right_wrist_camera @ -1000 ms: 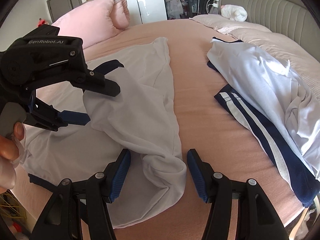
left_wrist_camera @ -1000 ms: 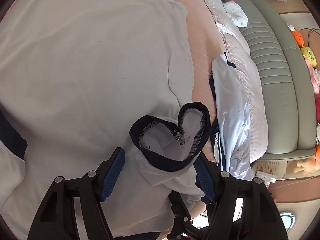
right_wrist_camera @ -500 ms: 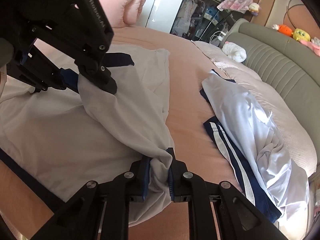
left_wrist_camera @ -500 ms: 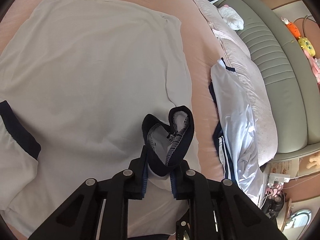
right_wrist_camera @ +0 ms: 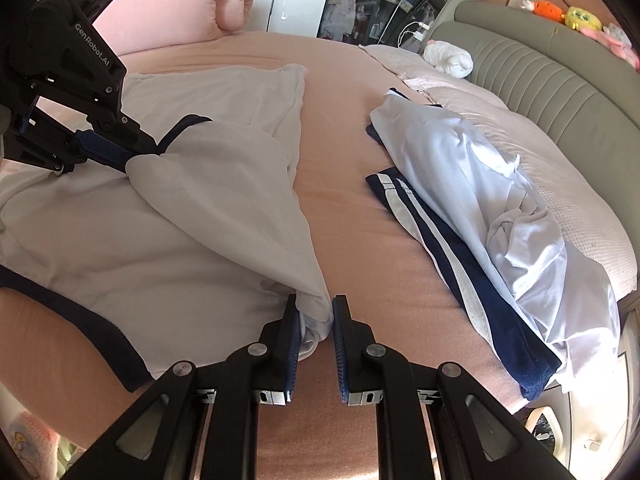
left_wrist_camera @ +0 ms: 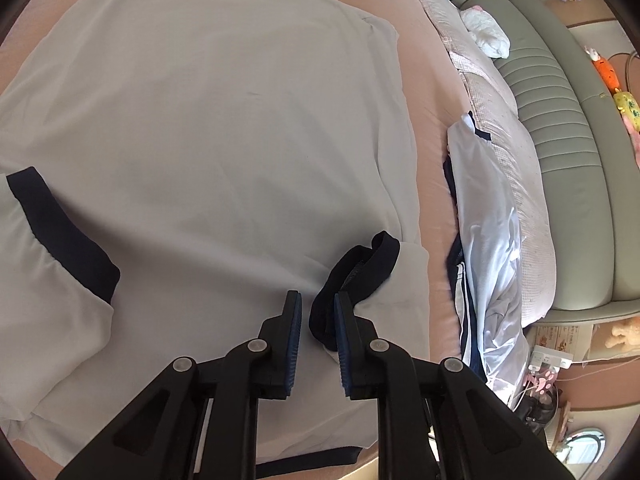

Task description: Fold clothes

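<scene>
A white T-shirt (left_wrist_camera: 208, 128) with navy trim lies spread on the pink bed (right_wrist_camera: 360, 216); it also shows in the right wrist view (right_wrist_camera: 168, 264). My left gripper (left_wrist_camera: 318, 312) is shut on the shirt's navy sleeve cuff (left_wrist_camera: 360, 268) and holds the sleeve up over the shirt body. It shows from the side in the right wrist view (right_wrist_camera: 120, 158). My right gripper (right_wrist_camera: 316, 320) is shut on a bunched white corner of the shirt (right_wrist_camera: 316, 312) near the bed's front edge. The other sleeve's navy cuff (left_wrist_camera: 60, 236) lies flat at the left.
A crumpled white garment on navy striped trousers (right_wrist_camera: 480, 216) lies to the right on the bed, also in the left wrist view (left_wrist_camera: 488, 240). A pink pillow (right_wrist_camera: 180, 12) sits at the back left. A grey padded headboard (right_wrist_camera: 560, 80) runs along the right.
Both grippers went from open to shut on the shirt. The left one has carried the sleeve cuff inward over the shirt body; the right one holds the bunched corner.
</scene>
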Action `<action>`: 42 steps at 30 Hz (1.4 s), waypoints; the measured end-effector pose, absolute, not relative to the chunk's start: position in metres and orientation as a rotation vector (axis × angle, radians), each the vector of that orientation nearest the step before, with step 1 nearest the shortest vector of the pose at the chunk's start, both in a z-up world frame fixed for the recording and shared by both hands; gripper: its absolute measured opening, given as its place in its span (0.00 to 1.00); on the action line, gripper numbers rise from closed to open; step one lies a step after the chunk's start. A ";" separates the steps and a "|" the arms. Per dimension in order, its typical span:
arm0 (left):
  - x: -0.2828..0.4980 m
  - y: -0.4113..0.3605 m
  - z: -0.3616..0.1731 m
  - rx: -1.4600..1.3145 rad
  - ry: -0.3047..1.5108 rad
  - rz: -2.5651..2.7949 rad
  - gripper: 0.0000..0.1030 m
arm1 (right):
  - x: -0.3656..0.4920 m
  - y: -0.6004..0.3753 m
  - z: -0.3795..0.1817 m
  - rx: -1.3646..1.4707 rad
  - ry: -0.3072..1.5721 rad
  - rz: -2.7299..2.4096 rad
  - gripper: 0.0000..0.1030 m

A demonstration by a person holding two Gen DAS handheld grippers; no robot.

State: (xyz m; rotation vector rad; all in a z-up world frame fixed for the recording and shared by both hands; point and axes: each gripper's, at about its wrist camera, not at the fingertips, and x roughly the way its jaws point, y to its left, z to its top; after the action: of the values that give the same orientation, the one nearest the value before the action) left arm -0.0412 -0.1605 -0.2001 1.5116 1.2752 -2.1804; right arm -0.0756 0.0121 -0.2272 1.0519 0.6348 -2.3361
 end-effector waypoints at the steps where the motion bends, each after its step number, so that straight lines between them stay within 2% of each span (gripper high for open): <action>1: -0.043 -0.159 -0.199 1.533 1.271 -2.190 0.14 | -0.076 0.013 -0.227 1.056 0.624 -2.332 0.13; 4: -0.047 -0.153 -0.194 1.585 1.238 -2.201 0.15 | -0.080 0.017 -0.224 1.072 0.570 -2.318 0.14; 6: -0.050 -0.149 -0.190 1.620 1.218 -2.211 0.20 | -0.084 0.019 -0.223 1.086 0.524 -2.311 0.15; 7: -0.052 -0.147 -0.187 1.640 1.210 -2.219 0.24 | -0.085 0.020 -0.223 1.092 0.502 -2.307 0.20; 8: -0.053 -0.144 -0.185 1.660 1.202 -2.228 0.36 | -0.087 0.021 -0.222 1.096 0.485 -2.302 0.24; 9: -0.054 -0.142 -0.182 1.671 1.194 -2.233 0.52 | -0.087 0.021 -0.221 1.093 0.477 -2.296 0.35; 10: -0.054 -0.141 -0.179 1.667 1.198 -2.247 0.59 | -0.087 0.022 -0.220 1.090 0.471 -2.293 0.44; 11: -0.054 -0.141 -0.176 1.655 1.217 -2.259 0.65 | -0.088 0.022 -0.219 1.083 0.467 -2.294 0.47; 15: -0.056 -0.142 -0.171 1.629 1.294 -2.270 0.68 | -0.087 0.023 -0.217 1.077 0.447 -2.294 0.49; 26: -0.073 -0.122 -0.195 1.686 1.147 -2.215 0.68 | -0.103 0.010 -0.219 1.066 0.402 -2.286 0.49; 35: -0.074 -0.123 -0.193 1.540 1.225 -2.278 0.67 | -0.113 -0.006 -0.222 1.025 0.372 -2.276 0.49; 37: -0.073 -0.121 -0.194 1.522 1.189 -2.274 0.47 | -0.113 -0.007 -0.226 0.998 0.383 -2.281 0.49; 38: -0.071 -0.120 -0.195 1.507 1.162 -2.267 0.31 | -0.113 -0.006 -0.228 0.990 0.383 -2.288 0.49; 39: -0.069 -0.120 -0.195 1.491 1.134 -2.259 0.24 | -0.112 -0.004 -0.230 0.986 0.376 -2.301 0.49; 41: -0.065 -0.123 -0.196 1.472 1.123 -2.257 0.23 | -0.110 0.000 -0.231 0.984 0.396 -2.335 0.48; 42: -0.062 -0.126 -0.197 1.468 1.105 -2.239 0.23 | -0.108 0.001 -0.232 0.988 0.419 -2.354 0.43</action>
State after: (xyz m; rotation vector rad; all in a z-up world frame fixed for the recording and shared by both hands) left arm -0.0625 -0.1261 -0.1971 1.4684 1.1047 -2.2385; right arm -0.1082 0.0011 -0.2316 0.9875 0.4188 -2.3544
